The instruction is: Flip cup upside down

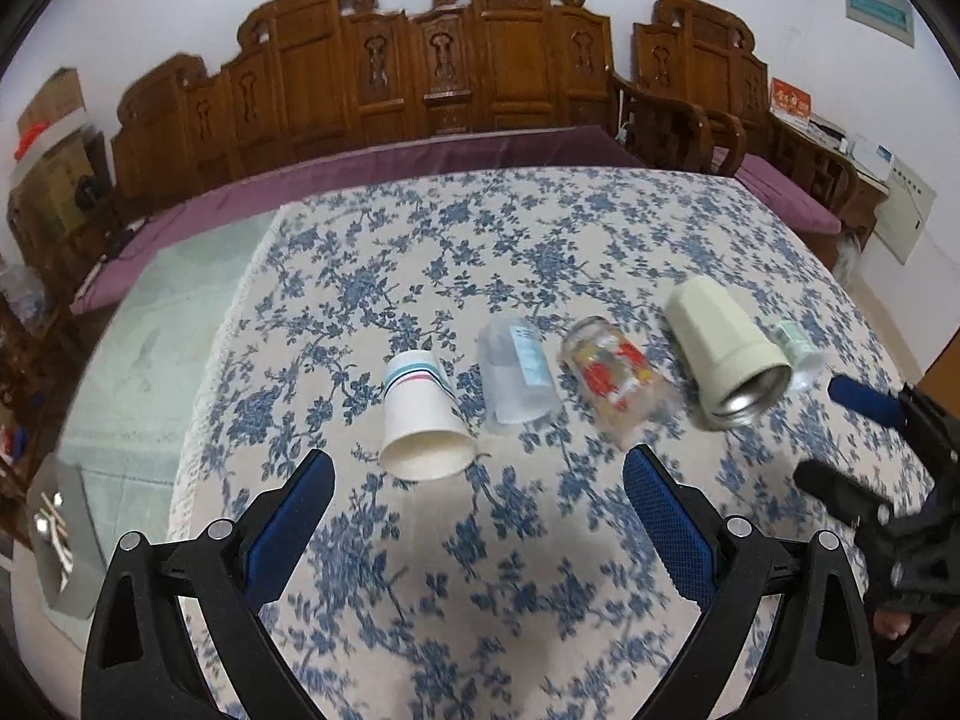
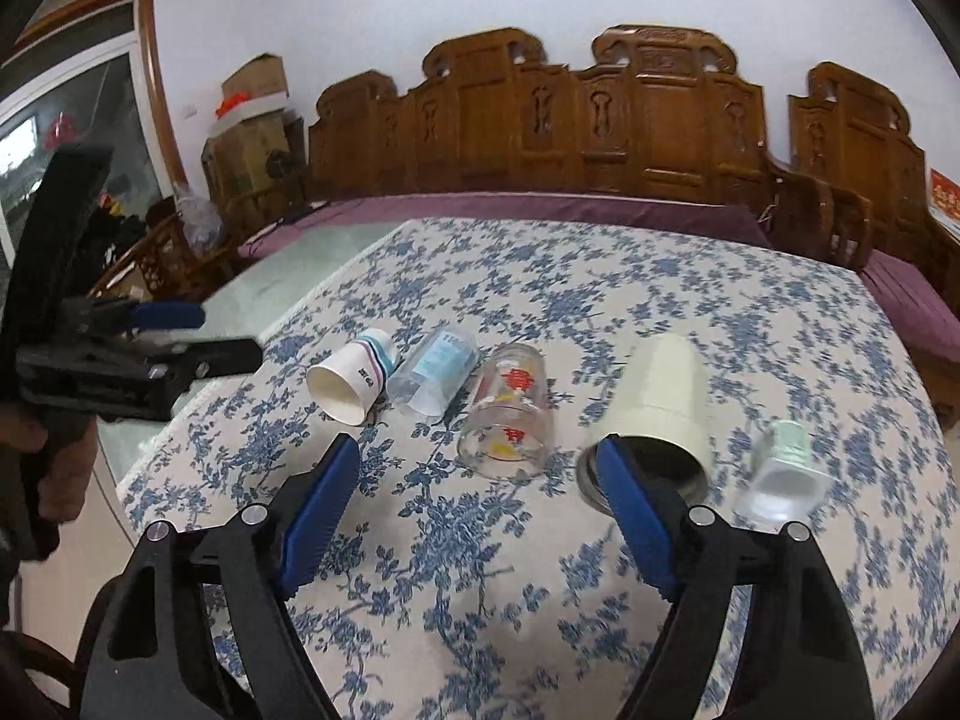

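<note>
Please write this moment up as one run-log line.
left gripper: jaws open, empty | right gripper: jaws open, empty | white striped paper cup: on its side, untouched | flip: not yet done

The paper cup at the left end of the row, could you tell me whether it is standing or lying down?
Lying down: the paper cup rests on its side on the tablecloth, open mouth facing the camera.

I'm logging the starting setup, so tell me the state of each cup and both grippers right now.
Paper cup: on its side, mouth toward camera.
Plastic cup: on its side.
Printed glass: on its side.
Cream tumbler: on its side, mouth toward camera.
Small clear cup: on its side.
Left gripper: open, empty.
Right gripper: open, empty.
</note>
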Motion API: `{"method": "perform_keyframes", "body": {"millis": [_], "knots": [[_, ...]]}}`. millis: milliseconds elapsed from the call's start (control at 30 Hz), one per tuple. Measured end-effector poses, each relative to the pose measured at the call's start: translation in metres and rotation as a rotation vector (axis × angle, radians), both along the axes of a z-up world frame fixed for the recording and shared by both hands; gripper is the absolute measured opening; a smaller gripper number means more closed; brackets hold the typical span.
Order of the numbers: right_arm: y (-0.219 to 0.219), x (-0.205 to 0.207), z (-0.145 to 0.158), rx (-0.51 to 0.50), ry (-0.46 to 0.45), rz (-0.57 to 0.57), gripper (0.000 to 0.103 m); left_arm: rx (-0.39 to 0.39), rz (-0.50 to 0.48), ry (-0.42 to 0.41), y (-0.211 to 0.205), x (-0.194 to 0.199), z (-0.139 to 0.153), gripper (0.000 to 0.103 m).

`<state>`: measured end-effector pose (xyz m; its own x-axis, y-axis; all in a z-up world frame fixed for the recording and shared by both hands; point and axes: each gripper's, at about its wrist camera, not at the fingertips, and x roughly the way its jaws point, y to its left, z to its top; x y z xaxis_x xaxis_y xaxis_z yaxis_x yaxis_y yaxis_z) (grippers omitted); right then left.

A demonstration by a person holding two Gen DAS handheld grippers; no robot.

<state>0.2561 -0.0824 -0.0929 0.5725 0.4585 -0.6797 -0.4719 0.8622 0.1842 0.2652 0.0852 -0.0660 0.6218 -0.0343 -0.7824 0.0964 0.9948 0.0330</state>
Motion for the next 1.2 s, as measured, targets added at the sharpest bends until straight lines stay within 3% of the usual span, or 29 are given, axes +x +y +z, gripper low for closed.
{"method": "perform_keyframes", "body": {"millis": [67, 433, 700, 800, 1200], "knots": [[0.006, 0.005, -0.007, -0.006, 0.014, 0.007, 0.083, -0.012, 0.001, 0.045, 0.007, 0.020, -0.011, 0.087], [0.020, 0.016, -0.037, -0.034, 0.075, 0.033, 0.083, -0.117, 0.083, 0.241, 0.041, 0.102, -0.072, 0.074], [0.009, 0.016, -0.047, -0.042, 0.096, 0.017, 0.083, -0.232, 0.149, 0.340, 0.065, 0.124, -0.108, 0.069], [0.005, 0.015, -0.048, -0.043, 0.100, 0.009, 0.083, -0.229, 0.150, 0.353, 0.062, 0.123, -0.114, 0.057], [-0.014, -0.004, -0.040, -0.039, 0.093, -0.028, 0.083, -0.188, 0.108, 0.261, 0.039, 0.078, -0.083, 0.055]]}}
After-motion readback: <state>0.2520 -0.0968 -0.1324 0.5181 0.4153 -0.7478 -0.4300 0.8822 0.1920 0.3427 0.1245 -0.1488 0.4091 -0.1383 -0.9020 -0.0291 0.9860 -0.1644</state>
